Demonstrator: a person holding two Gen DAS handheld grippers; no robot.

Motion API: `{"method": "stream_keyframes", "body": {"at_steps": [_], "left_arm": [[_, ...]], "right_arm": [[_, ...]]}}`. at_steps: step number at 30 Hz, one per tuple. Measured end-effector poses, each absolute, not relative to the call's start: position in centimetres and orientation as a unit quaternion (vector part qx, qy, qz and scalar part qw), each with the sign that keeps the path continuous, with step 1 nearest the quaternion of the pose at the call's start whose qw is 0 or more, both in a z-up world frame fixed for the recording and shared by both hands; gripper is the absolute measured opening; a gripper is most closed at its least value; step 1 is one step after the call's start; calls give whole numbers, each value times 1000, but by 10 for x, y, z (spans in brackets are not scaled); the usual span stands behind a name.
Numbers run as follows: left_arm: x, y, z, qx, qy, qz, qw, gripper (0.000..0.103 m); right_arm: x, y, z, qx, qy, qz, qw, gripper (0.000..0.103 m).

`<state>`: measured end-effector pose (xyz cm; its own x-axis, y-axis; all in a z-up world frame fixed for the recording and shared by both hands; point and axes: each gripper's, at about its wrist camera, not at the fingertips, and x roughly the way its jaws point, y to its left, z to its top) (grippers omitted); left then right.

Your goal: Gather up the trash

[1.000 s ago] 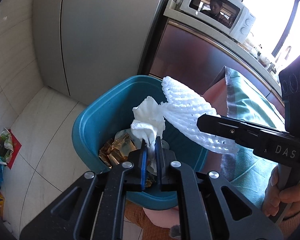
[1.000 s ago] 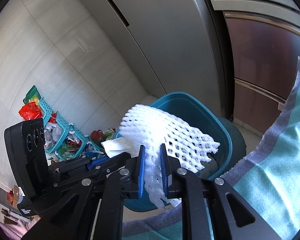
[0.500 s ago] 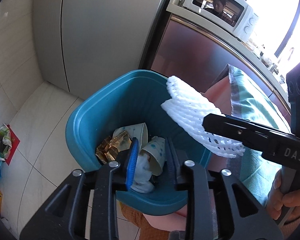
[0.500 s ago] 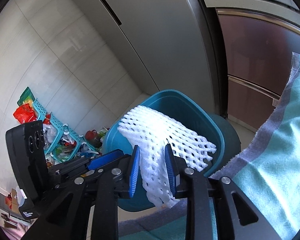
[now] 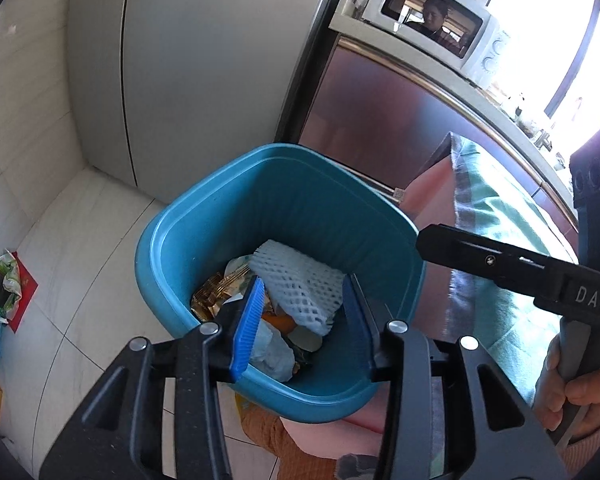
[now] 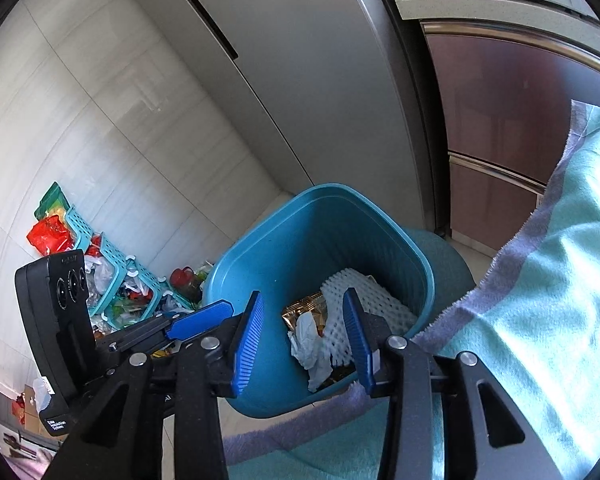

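Bin: blue plastic bin on the tiled floor, beside the grey fridge; rim sits below both grippers.
Foam net: white foam fruit net lies inside the bin on top of the other rubbish, held by neither gripper; in the right wrist view it rests against the bin's right wall.
Tissue: crumpled white tissue in the bin, just beside the foam net.
Other contents: gold foil wrapper toward the left wall; a pale crumpled piece near the front; something orange partly hidden under the net.
Left gripper: left gripper released, blue pads spread wide, nothing between them; poised over the bin's near rim.
Right gripper: right gripper also released and empty, jaws wide apart above the bin mouth; in the left wrist view its black finger reaches in from the right.
Right hand: hand wrapped round the right gripper's handle.
Table: teal cloth with a grey fringed border covers the table edge, touching the bin's right side.
Surroundings: white microwave on a counter; teal baskets with bagged clutter on the floor by the wall.
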<state>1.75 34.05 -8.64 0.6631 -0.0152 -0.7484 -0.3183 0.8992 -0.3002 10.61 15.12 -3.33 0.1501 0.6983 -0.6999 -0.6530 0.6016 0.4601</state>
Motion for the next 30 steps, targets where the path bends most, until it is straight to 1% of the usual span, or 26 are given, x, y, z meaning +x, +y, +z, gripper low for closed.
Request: {"method": "stream_keyframes", "body": {"at_steps": [2, 4, 6, 7, 9, 11, 12, 13, 15, 20, 23, 25, 30], "left_arm": [[14, 338, -82, -202, 394, 86, 893, 48], [11, 335, -78, -195, 389, 87, 896, 50], [7, 332, -73, -189, 383, 87, 900, 57], [5, 329, -71, -185, 380, 88, 902, 60], [0, 325, -65, -177, 372, 89, 907, 70], [-4, 320, -58, -168, 364, 88, 912, 76], [-6, 317, -55, -164, 360, 88, 914, 83], [-9, 313, -51, -159, 353, 88, 918, 86], [-16, 305, -43, -150, 338, 89, 925, 98], [-27, 283, -30, -132, 310, 96, 937, 98], [-31, 267, -23, -118, 295, 94, 944, 98], [-33, 256, -19, -114, 285, 85, 948, 98], [-37, 220, -10, -95, 265, 60, 958, 98]], "right_arm": [[102, 147, -30, 25, 469, 447, 761, 45], [97, 141, -27, 24, 460, 448, 766, 48], [93, 134, -22, 23, 451, 448, 772, 50], [91, 131, -19, 22, 447, 447, 775, 53], [85, 122, -14, 24, 437, 446, 781, 58], [82, 113, -9, 26, 428, 442, 788, 64], [79, 107, -7, 27, 422, 440, 792, 66], [76, 102, -4, 27, 416, 437, 797, 69], [71, 91, 0, 26, 405, 431, 806, 73], [54, 61, 11, 24, 374, 410, 832, 89], [42, 40, 14, 22, 352, 391, 850, 94], [33, 25, 16, 20, 337, 374, 864, 96], [8, -11, 18, 10, 297, 327, 897, 96]]}}
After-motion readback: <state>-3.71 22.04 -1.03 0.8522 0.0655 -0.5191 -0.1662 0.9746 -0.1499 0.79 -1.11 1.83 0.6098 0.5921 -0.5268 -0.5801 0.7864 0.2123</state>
